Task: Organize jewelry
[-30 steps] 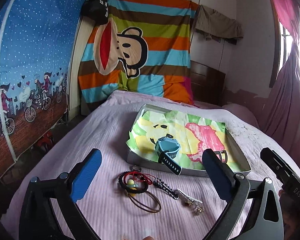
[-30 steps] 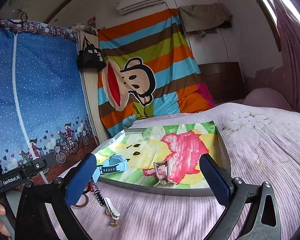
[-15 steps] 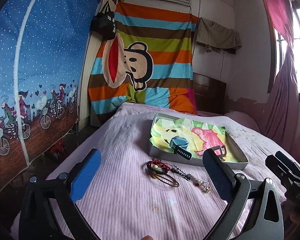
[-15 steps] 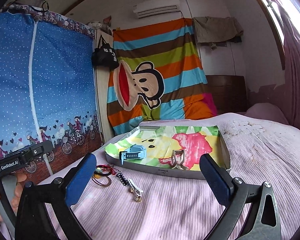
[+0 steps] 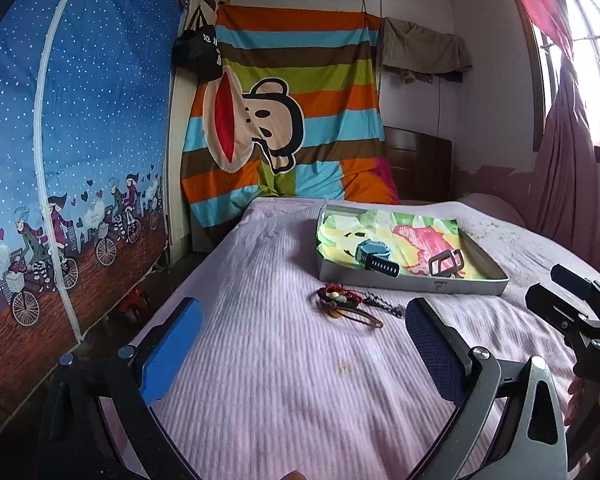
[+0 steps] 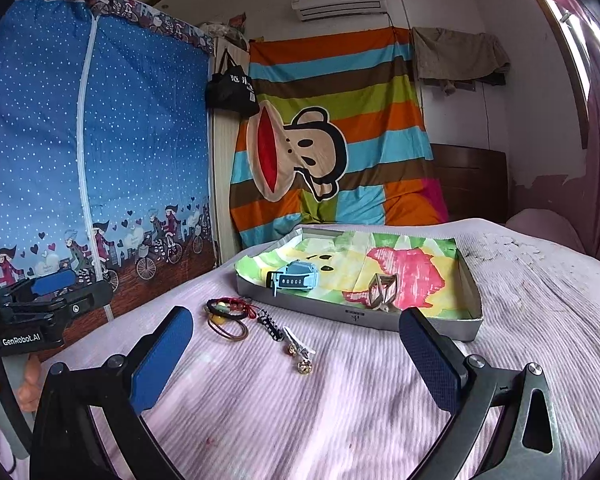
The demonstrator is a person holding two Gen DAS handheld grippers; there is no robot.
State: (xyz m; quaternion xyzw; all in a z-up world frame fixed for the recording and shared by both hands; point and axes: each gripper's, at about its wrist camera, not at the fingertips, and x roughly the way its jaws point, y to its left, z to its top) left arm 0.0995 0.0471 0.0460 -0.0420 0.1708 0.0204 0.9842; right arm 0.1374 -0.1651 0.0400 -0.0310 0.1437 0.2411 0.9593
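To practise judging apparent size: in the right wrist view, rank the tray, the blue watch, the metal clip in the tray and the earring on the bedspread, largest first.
1. Tray, by far.
2. Blue watch.
3. Metal clip, a little smaller than the watch.
4. Earring, though it lies nearer the camera, so it looks larger than it is.

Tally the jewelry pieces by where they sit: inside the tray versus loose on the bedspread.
In the tray: 2, the blue watch and the tan hair claw.
On the bedspread: 4, the red beaded bracelet, brown hair tie, dark braided cord and pale clip with charms.
Total: 6
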